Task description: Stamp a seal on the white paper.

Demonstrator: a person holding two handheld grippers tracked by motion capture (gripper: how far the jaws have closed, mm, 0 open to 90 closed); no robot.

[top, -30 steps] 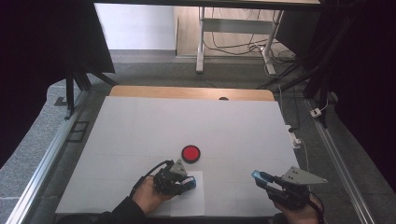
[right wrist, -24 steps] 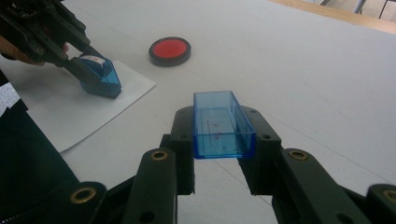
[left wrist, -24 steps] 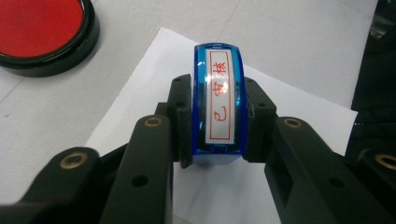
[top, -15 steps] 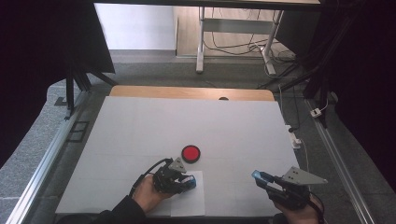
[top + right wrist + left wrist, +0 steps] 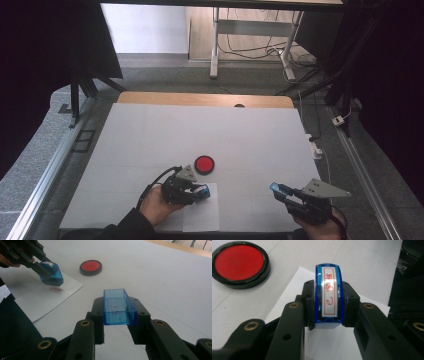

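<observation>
Nearest the person, at the table's front edge, the right gripper [image 5: 276, 190] is held low over the white table [image 5: 150, 135], its jaws clamped on the two long sides of a clear blue stamp cap [image 5: 117, 307]. The cap is an open rectangular box of transparent blue plastic, its hollow side facing up and away from the gripper; faint red marks show on its inner floor. The person's right hand [image 5: 320, 227] grips the tool from below.

To the left and slightly farther in, the left gripper [image 5: 200, 192] is carried in the left hand [image 5: 157, 207], a dark sleeve [image 5: 120, 230] behind it. Its jaws are closed on a blue stamp [image 5: 329, 295], pinched across its narrow sides. The stamp's top bears a white label with red characters inside a red frame. In the right gripper view the stamp is raised just above a sheet of white paper [image 5: 202, 220], apart from it, and directly beneath it a small red rectangular imprint [image 5: 56, 289] lies on the sheet.

Just beyond the paper's far edge rests a round red ink pad [image 5: 204, 164] in a black rim, lid off, near the left gripper but not touching it.

Farther back runs the table's wooden edge [image 5: 200, 99], then grey floor and the legs of another table [image 5: 215, 45] with loose cables.
</observation>
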